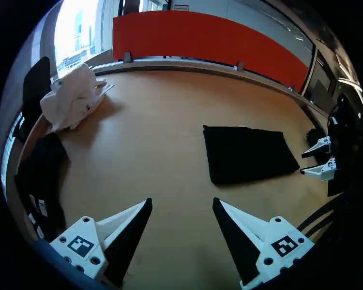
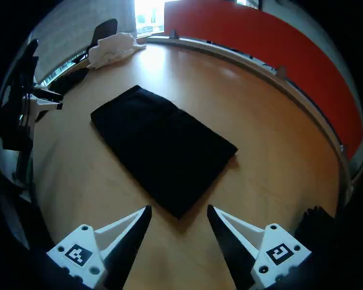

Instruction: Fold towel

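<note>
The right gripper [image 2: 179, 208] is spread wide with nothing between its fingers, poised low over the table [image 2: 278, 159]. Just ahead of its tips sits the near corner of the towel [image 2: 162, 147], a black rectangle lying flat and running away ahead and to the left. The left gripper [image 1: 182, 201] is likewise spread and empty. From it the towel lies ahead and to the right, with bare wood between.

The towel looks soft, light and limp. It will likely sag from any pinch and drag or slide on the smooth wood rather than hold its shape. Its edges look thick enough that it may already be doubled, though the black cloth hides any layers. The best hold is probably two neighbouring corners, one per gripper, with a finger slid under the edge to catch the full thickness.

Farther ahead, a white heap [image 2: 111, 48] rests by the far edge.
</note>
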`<action>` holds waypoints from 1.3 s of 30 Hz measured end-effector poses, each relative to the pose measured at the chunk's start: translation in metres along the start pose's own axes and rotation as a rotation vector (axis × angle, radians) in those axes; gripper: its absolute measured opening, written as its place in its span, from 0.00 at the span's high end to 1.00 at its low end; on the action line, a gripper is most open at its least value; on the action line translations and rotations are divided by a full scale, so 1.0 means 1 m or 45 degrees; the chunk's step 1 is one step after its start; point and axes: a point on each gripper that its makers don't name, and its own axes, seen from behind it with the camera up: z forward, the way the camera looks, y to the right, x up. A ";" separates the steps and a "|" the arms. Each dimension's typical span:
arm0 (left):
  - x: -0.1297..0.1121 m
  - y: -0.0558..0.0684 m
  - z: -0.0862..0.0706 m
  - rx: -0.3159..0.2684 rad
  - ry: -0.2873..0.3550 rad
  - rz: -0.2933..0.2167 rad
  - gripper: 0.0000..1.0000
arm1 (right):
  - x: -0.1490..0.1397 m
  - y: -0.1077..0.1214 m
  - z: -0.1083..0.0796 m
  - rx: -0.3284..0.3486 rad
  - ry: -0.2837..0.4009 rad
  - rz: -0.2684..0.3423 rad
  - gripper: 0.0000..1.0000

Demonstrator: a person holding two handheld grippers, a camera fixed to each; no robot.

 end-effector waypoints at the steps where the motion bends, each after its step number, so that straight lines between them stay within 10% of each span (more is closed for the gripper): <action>1: -0.001 0.000 0.000 0.000 -0.001 -0.001 0.08 | -0.001 0.000 0.000 0.002 -0.006 -0.004 0.16; 30: -0.010 -0.006 -0.003 0.004 -0.013 0.001 0.07 | -0.013 -0.002 0.007 0.053 -0.078 0.002 0.65; 39: -0.009 -0.007 -0.003 0.004 -0.013 -0.001 0.07 | -0.015 -0.002 0.010 0.062 -0.087 -0.011 0.94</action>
